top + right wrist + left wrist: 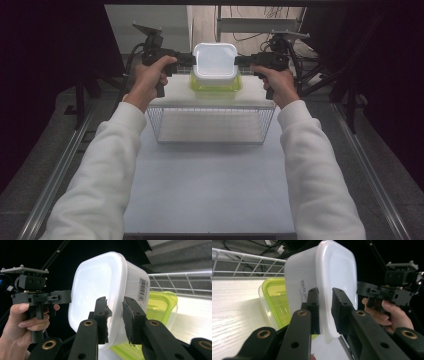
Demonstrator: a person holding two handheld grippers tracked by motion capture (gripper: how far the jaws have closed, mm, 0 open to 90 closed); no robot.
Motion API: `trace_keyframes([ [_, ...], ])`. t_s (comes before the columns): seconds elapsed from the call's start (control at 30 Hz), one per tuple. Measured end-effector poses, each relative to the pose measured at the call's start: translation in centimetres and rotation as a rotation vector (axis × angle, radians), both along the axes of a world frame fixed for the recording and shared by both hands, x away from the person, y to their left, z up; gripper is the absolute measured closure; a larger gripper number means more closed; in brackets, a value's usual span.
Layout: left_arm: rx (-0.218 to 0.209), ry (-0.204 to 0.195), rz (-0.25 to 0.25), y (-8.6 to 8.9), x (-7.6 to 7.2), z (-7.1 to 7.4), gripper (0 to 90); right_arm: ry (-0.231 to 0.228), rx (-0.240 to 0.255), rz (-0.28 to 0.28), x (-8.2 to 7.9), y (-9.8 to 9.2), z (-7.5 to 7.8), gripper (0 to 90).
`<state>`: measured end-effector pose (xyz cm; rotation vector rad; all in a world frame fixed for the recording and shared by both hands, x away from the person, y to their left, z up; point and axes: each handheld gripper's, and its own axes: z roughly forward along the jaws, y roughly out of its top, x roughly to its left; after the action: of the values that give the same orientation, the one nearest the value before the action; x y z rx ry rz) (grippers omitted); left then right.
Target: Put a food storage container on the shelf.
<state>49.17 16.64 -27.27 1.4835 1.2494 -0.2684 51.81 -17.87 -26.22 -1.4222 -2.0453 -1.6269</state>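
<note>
White plastic container (215, 62) sits stacked on a green-lidded container (216, 85), on the shelf top (175, 95) of a wire rack (210, 125) at the table's far side. High view: left gripper (189, 59) and right gripper (240, 60) meet the white box from opposite sides, level with its rim.

Left gripper view: jaws straddle the lid's rim, pads against it, clamped on the white box.

Right gripper view: jaws likewise clamped across the rim on the opposite edge; barcode label (143, 289) on the wall.

Judgement: a two-handed lift or placement of the upper box is in hand. Next move calls for both hands travelling together, keeping it level.
</note>
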Motion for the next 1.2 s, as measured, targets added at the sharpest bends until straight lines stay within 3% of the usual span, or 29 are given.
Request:
trace_keyframes([
  [0.2, -0.042, 0.042, 0.011, 0.2, 1.2, -0.7, 72.9, 0.082, 0.022, -0.027, 1.1, 0.2, -0.1, 71.7],
  [0.33, -0.062, 0.049, 0.002, 0.1, 1.6, -1.2, 70.2, 0.119, 0.042, -0.041, 1.4, 0.0, -0.5, 69.8],
  [0.47, -0.056, 0.035, -0.007, 0.0, 1.6, -1.2, 68.8, 0.119, 0.047, -0.034, 1.5, -0.2, -0.5, 69.0],
  [0.53, -0.050, 0.024, -0.008, -0.1, 1.5, -1.3, 63.7, 0.109, 0.041, -0.031, 1.4, -0.1, -0.5, 63.5],
  [0.6, -0.022, -0.007, 0.007, -0.1, 1.3, -1.1, 53.9, 0.076, 0.042, -0.044, 1.3, -0.1, -0.2, 53.2],
  [0.7, 0.031, -0.062, 0.034, 0.4, 0.5, -0.5, 35.4, -0.019, 0.022, -0.078, 0.6, -0.4, 0.5, 39.5],
  [0.8, 0.066, -0.124, 0.048, 1.1, -0.8, 0.0, 27.9, -0.113, -0.007, -0.079, -0.7, -1.0, 1.2, 35.0],
  [1.0, 0.134, -0.253, 0.046, 2.0, -5.4, -0.2, 21.7, -0.263, -0.058, -0.027, -4.6, -2.8, 1.0, 28.6],
  [1.1, 0.184, -0.298, 0.047, 2.1, -8.2, -1.2, 21.4, -0.324, -0.115, -0.007, -6.7, -3.8, 0.1, 26.3],
  [1.2, 0.240, -0.340, 0.035, 2.4, -11.4, -2.9, 21.1, -0.357, -0.153, -0.002, -9.2, -4.9, -1.3, 25.2],
])
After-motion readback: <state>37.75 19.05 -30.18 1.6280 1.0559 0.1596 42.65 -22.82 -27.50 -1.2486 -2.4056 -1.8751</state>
